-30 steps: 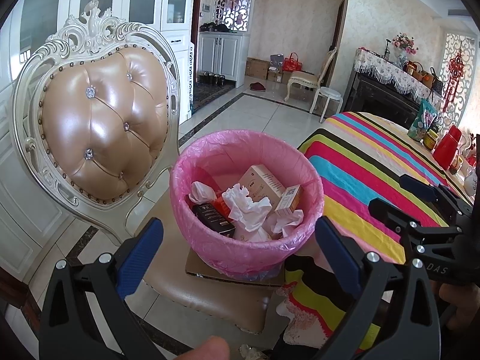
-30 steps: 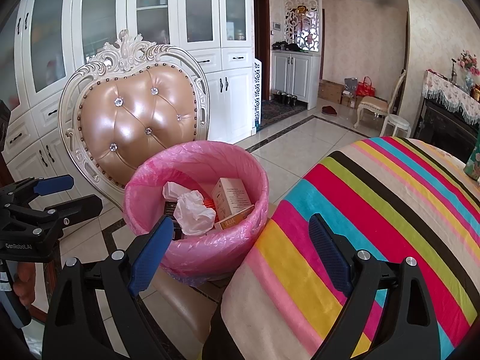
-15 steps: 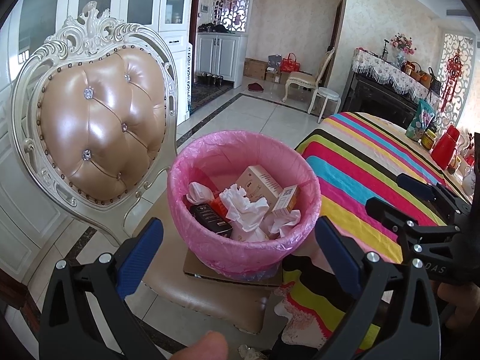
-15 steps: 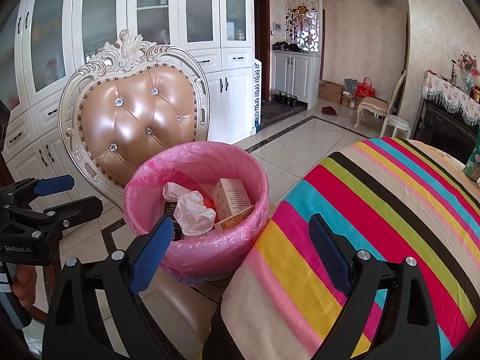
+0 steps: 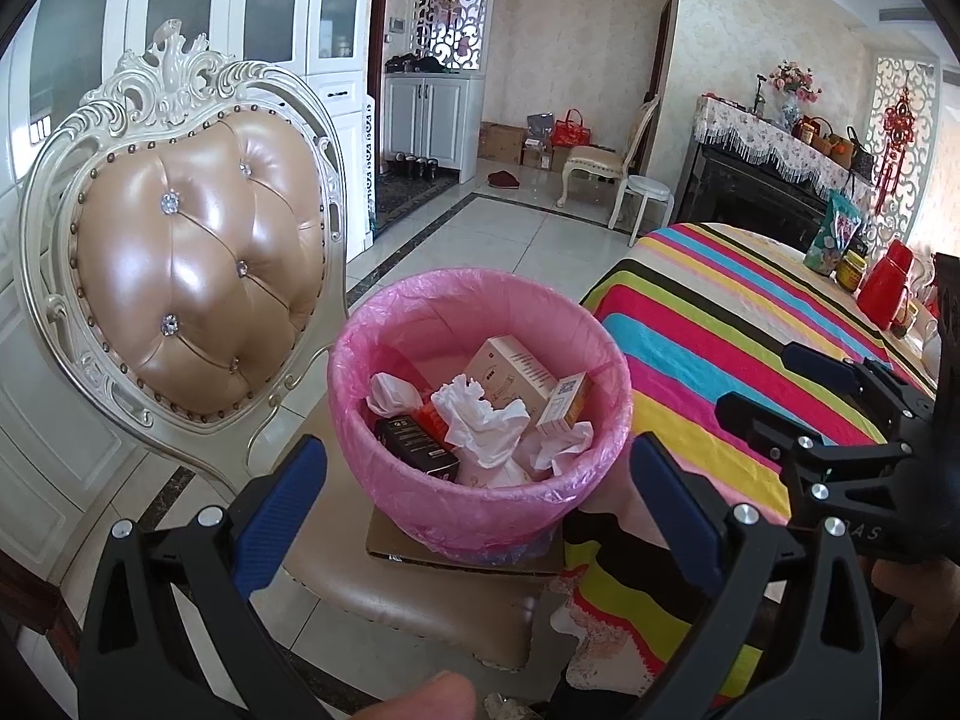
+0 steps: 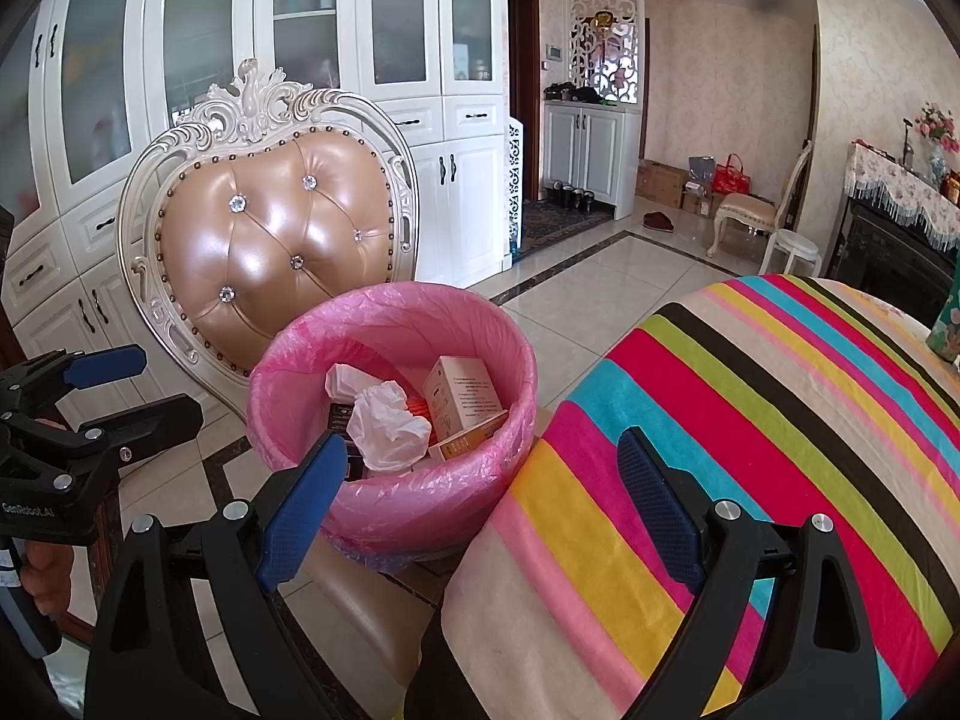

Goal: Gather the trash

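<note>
A bin lined with a pink bag [image 5: 480, 516] stands on the seat of an ornate chair [image 5: 198, 276]. It holds crumpled tissues [image 5: 480, 426], a beige carton [image 5: 510, 369], a small orange box [image 5: 564, 399] and a black box [image 5: 414, 441]. The bin also shows in the right wrist view [image 6: 420, 504]. My left gripper [image 5: 477, 486] is open and empty, just in front of the bin. My right gripper [image 6: 480, 480] is open and empty, over the gap between bin and table; it also shows at the right of the left wrist view [image 5: 798, 387].
A table with a striped cloth [image 6: 750, 420] stands right of the bin. Jars, a red flask [image 5: 888, 288] and a snack bag [image 5: 831, 240] stand at its far end. White cabinets [image 6: 300, 60] line the wall behind the chair. A sideboard [image 5: 768, 180] stands at the back.
The left gripper's view has drifted slightly, so the bin sits a little lower and left. The right gripper has not visibly moved. Both stay open.
</note>
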Available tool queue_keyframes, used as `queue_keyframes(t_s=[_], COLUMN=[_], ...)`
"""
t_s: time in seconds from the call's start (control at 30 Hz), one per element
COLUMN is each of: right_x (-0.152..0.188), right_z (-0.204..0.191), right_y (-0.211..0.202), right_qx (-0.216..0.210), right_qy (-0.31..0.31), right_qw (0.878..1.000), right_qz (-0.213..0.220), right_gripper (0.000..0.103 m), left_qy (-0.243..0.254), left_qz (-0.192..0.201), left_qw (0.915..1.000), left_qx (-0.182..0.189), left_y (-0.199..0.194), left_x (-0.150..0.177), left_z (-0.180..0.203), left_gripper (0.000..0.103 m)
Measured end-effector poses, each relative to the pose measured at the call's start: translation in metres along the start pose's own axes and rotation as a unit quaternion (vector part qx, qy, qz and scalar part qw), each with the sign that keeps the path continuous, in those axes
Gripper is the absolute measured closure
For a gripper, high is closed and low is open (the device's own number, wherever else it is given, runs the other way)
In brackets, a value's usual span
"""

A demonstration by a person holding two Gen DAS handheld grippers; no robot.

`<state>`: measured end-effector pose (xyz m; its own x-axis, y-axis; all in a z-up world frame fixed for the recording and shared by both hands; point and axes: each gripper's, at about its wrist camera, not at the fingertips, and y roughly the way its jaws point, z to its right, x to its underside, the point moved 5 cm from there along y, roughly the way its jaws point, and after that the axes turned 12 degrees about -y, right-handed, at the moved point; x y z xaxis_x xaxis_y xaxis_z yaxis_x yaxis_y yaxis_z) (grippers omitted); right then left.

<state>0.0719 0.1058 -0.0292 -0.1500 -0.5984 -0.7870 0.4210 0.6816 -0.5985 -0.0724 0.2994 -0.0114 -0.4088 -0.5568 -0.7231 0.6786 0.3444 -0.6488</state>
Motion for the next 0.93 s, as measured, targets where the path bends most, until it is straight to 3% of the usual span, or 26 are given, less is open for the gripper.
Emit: queue_keyframes(t_s=[0.93], right_x=[0.0051], right_z=[0.0062], right_y=[0.0046], right_qx=[0.002], right_qy=[0.004], right_qw=[1.0], right_qz=[-0.007], right_gripper=[0.017], left_qy=[-0.004], left_qz=[-0.002], left_qw=[1.0], left_qx=[-0.003], left_y=[0.0084], left_x=[0.0001], left_z=[0.0026], left_gripper=[0.005])
